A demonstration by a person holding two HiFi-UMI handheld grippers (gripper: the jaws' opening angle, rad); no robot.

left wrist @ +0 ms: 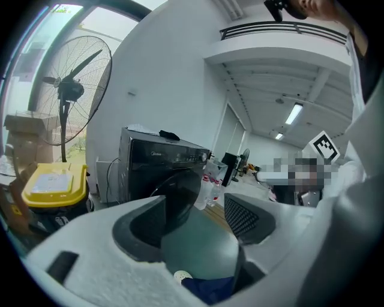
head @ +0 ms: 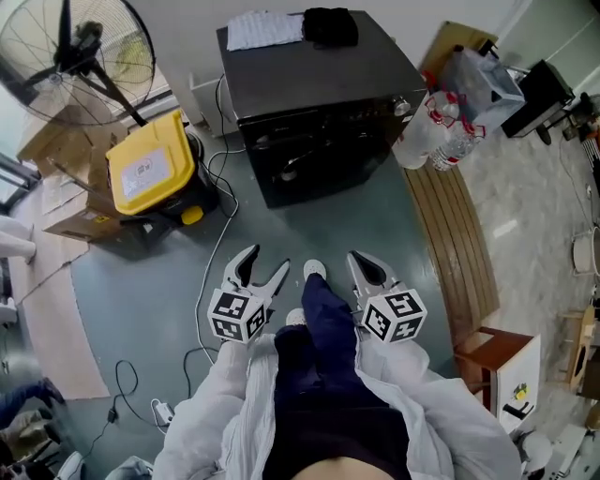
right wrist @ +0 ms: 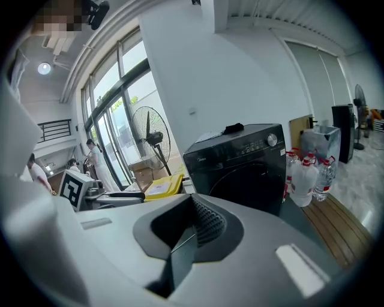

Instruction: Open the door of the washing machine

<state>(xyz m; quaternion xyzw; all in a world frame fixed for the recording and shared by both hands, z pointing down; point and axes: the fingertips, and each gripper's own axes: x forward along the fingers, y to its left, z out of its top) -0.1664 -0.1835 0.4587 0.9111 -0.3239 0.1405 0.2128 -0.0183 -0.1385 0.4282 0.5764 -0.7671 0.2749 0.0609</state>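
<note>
A black front-loading washing machine (head: pixel 309 103) stands against the far wall. Its round dark door (head: pixel 305 164) is closed and faces me. Both grippers hover over the grey floor, well short of the machine and touching nothing. My left gripper (head: pixel 260 272) is open, its two fingers spread apart. The left gripper view shows the machine (left wrist: pixel 162 159) beyond the empty gap of this gripper (left wrist: pixel 195 234). My right gripper (head: pixel 366 272) is shut with nothing in it. In the right gripper view its pads (right wrist: pixel 207 222) meet, and the door (right wrist: pixel 252 186) lies ahead.
A white cloth (head: pixel 264 28) and a black item (head: pixel 330 25) lie on the machine's top. Left of it are a yellow-lidded bin (head: pixel 150 169), a standing fan (head: pixel 75 47) and a floor cable (head: pixel 211 272). Water bottles (head: pixel 436 131) and wooden planks (head: pixel 459 244) are at the right.
</note>
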